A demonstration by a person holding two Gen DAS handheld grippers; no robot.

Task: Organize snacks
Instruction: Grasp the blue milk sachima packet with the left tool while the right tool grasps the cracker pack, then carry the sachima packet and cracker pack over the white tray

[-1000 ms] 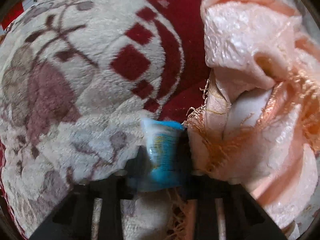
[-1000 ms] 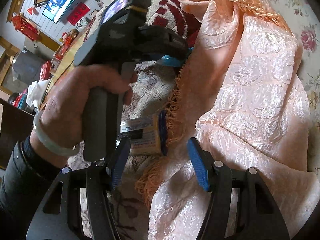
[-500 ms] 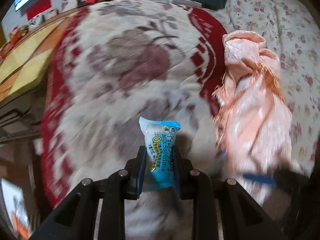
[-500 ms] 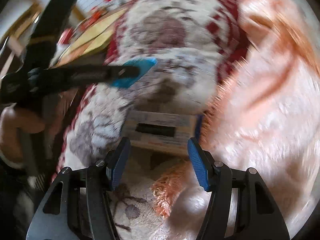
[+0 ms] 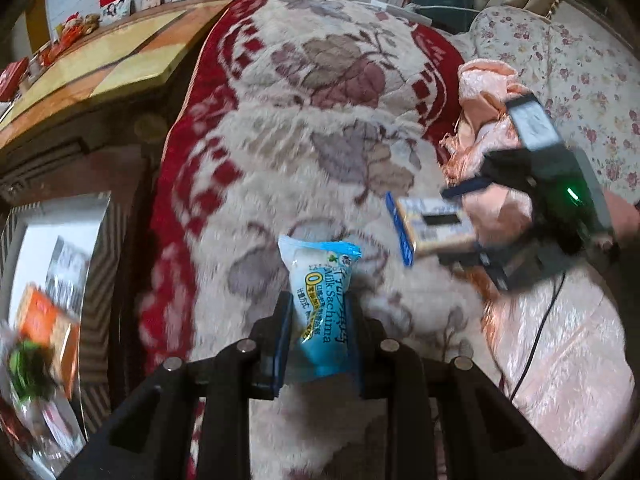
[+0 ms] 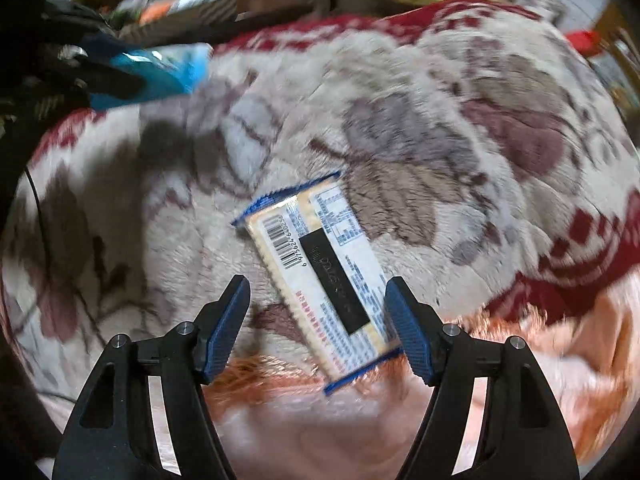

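My left gripper is shut on a blue Milk Sachima packet and holds it above the floral blanket. It shows at upper left in the right wrist view. My right gripper is open, its jaws on either side of a cream cracker packet with blue ends. The packet lies tilted on the blanket, near the right finger. The same packet and the right gripper show at right in the left wrist view.
A crumpled peach cloth lies right of the blanket, its fringe under the cracker packet. A box with snacks stands low at the left. A wooden table stands behind. A floral sheet lies at far right.
The left gripper has lifted the Sachima packet away from the peach cloth and drawn back. The right gripper has swung round over the cracker packet, still open.
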